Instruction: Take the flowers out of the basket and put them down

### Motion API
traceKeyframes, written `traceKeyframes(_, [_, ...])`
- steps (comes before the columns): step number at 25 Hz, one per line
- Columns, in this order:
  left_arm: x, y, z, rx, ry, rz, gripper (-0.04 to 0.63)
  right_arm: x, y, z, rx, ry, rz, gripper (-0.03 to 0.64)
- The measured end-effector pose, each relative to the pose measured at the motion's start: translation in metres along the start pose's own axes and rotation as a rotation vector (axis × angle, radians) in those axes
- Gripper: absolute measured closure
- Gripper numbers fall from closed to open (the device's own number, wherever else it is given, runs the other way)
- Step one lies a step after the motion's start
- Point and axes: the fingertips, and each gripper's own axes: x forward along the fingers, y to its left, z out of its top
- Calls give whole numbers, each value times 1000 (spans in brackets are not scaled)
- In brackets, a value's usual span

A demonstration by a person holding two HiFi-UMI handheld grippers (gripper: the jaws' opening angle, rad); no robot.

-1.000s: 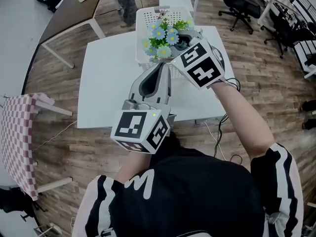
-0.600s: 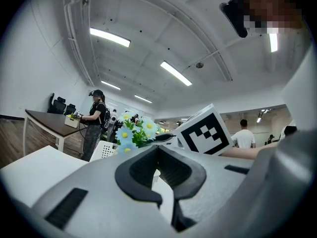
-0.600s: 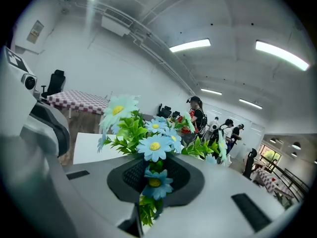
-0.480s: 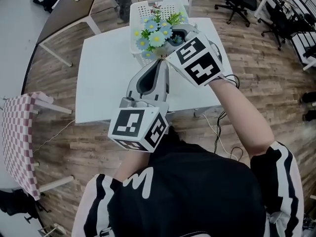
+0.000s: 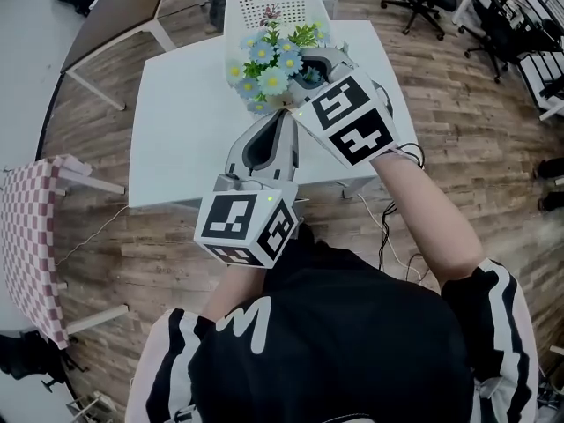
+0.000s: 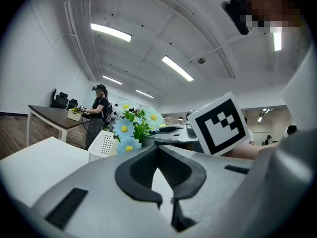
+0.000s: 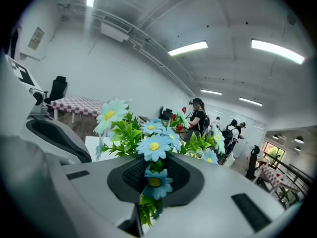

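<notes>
Head view: right gripper (image 5: 304,73) fingers clamped on stems of blue daisy bunch (image 5: 264,60). Blooms held up over near rim of white mesh basket (image 5: 251,7), at far edge of white desk (image 5: 181,122). Right gripper view: stems pinched between fingers, flower heads fanning above. Left gripper (image 5: 282,130) just below, fingers together on nothing. Judged step: bunch out of basket, carry in hand. Next move: swing over bare desk, lower till stems rest, then ease grip; light bunch may roll.

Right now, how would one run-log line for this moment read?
right hand-held gripper: shut on flowers | left hand-held gripper: shut, empty | basket: on table
</notes>
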Motion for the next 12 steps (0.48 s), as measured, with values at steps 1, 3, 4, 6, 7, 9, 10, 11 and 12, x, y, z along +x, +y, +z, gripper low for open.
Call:
traceKeyframes(1, [-2,-1,-2,0,3,6,589,-2,3,0,-5,-2,1,561])
traceKeyframes(3, [-5,-2,-7,1,12,16,589,-6,8,-1,-8,-9,3,561])
traceKeyframes(4, [-7,-2,-9,2,17,21,589,-8,10,-2,-6,-13,4,561])
traceKeyframes(6, [-11,-3,-15,1,26,29,589,-12,15,-3,0,-19,7,561])
traceKeyframes(7, [-14,-3,-18,0,29,33,589,-14,18,-5,5,-20,10,561])
traceKeyframes(9, [-18,-4,-23,-2,34,43,589,-18,25,-9,19,-21,23,561])
traceKeyframes(10, [-19,-5,-26,-1,37,48,589,-20,28,-12,28,-22,30,561])
traceKeyframes(11, [-20,-6,-30,0,42,53,589,-22,30,-14,36,-21,35,561])
traceKeyframes(12, [-21,-6,-33,2,48,58,589,-22,32,-17,40,-20,39,561])
